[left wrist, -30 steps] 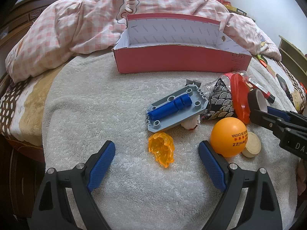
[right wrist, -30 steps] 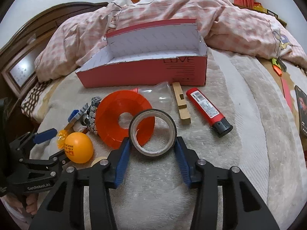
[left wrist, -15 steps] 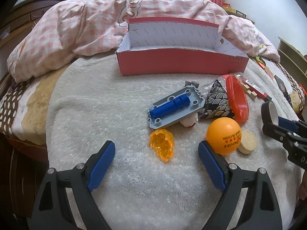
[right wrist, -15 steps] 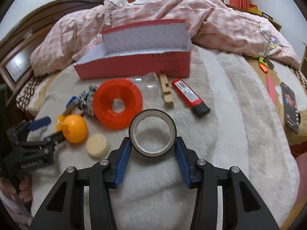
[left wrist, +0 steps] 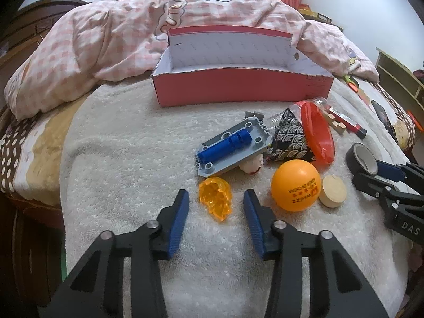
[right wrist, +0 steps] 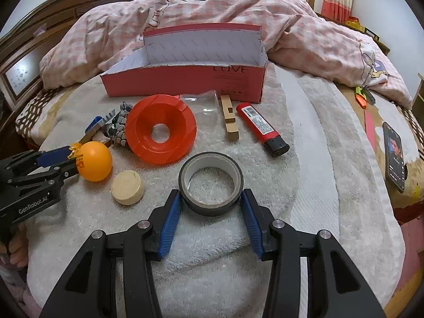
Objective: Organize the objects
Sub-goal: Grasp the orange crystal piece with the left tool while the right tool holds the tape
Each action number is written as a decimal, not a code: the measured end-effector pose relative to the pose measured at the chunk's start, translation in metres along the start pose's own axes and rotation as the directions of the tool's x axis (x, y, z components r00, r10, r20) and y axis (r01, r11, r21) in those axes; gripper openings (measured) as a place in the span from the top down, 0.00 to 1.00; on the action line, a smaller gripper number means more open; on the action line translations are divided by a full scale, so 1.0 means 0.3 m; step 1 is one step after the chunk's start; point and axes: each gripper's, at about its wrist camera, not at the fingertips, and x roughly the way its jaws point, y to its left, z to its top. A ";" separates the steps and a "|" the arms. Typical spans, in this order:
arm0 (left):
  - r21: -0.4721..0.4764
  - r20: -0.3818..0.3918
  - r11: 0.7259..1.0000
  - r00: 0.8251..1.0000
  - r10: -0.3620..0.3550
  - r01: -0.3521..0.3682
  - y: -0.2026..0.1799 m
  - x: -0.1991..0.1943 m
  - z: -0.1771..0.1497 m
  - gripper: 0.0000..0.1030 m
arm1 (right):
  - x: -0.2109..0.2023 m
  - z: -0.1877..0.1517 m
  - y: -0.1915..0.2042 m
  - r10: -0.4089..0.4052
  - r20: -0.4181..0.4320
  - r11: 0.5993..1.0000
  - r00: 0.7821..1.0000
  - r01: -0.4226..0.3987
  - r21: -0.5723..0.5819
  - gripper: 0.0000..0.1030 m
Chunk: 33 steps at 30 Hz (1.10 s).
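The orange ping-pong ball (left wrist: 295, 184) reads "MADE IN CHINA" with red stars, the red cardboard box (right wrist: 185, 82) carries "LOVE" on its front wall, and the left tongs' body shows "GenRobot.AI" in the right wrist view. The left tongs (left wrist: 216, 202) are closing around a translucent orange plastic piece (left wrist: 215, 197), pads not yet touching it. The right tongs (right wrist: 210, 206) are clenched on a roll of dark tape (right wrist: 210, 186), held just above the towel. Just beside the ball lie a round wooden disc (right wrist: 127, 187), a grey plate with a blue cylinder (left wrist: 233, 145), a wave-patterned pouch (left wrist: 287, 140) and a red funnel (right wrist: 160, 132); a wooden peg (right wrist: 229, 118) and red lighter (right wrist: 261, 128) lie nearer the open box. Everything rests on a pale towel (right wrist: 304, 185) spread over a bed, a pink checked quilt (right wrist: 212, 8) heaped behind, a phone (right wrist: 394, 156) at the right edge.
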 end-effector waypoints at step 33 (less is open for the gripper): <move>-0.006 -0.006 0.999 0.999 -0.038 0.038 0.012 0.028 0.014 0.44 | 0.012 0.014 -0.015 0.082 0.034 0.995 0.996 -0.084 0.048 0.38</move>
